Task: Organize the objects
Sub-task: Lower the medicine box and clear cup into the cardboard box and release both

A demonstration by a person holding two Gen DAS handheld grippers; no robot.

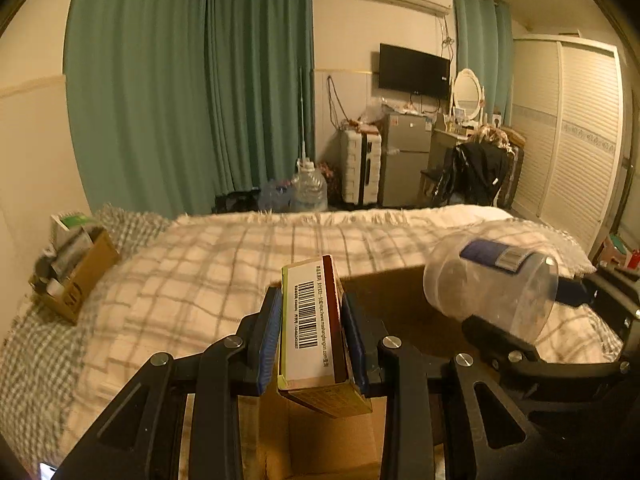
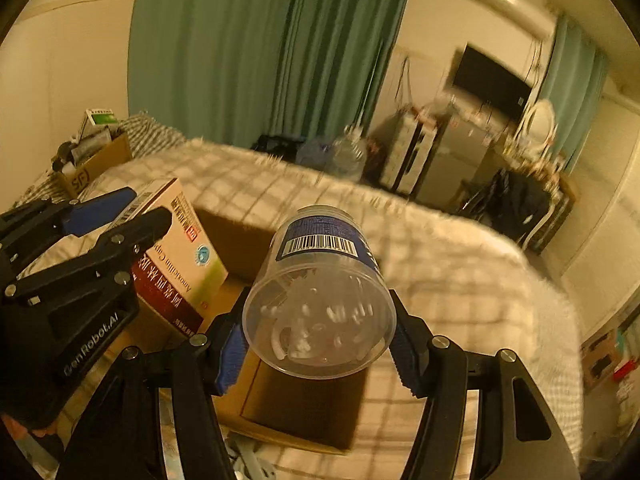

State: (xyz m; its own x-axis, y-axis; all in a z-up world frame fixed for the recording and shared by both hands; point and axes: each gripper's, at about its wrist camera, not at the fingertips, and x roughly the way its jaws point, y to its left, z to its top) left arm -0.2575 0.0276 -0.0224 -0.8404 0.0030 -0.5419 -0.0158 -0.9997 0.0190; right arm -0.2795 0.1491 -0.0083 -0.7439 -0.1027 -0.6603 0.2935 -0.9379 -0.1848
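My left gripper (image 1: 312,340) is shut on a medicine box (image 1: 310,320) with a barcode label; the box also shows in the right wrist view (image 2: 180,256), red and white with Chinese print. My right gripper (image 2: 316,336) is shut on a clear plastic jar (image 2: 320,296) with a blue label and small white pieces inside; the jar also shows in the left wrist view (image 1: 488,288). Both are held above an open cardboard box (image 2: 304,404) that lies on the checked bed cover; it also shows in the left wrist view (image 1: 328,440).
A second cardboard box (image 1: 76,276) full of items sits at the bed's far left, also seen in the right wrist view (image 2: 92,160). Beyond the bed (image 1: 240,248) are green curtains (image 1: 192,80), water jugs (image 1: 308,190), a suitcase, a small fridge, a chair and a wardrobe (image 1: 568,132).
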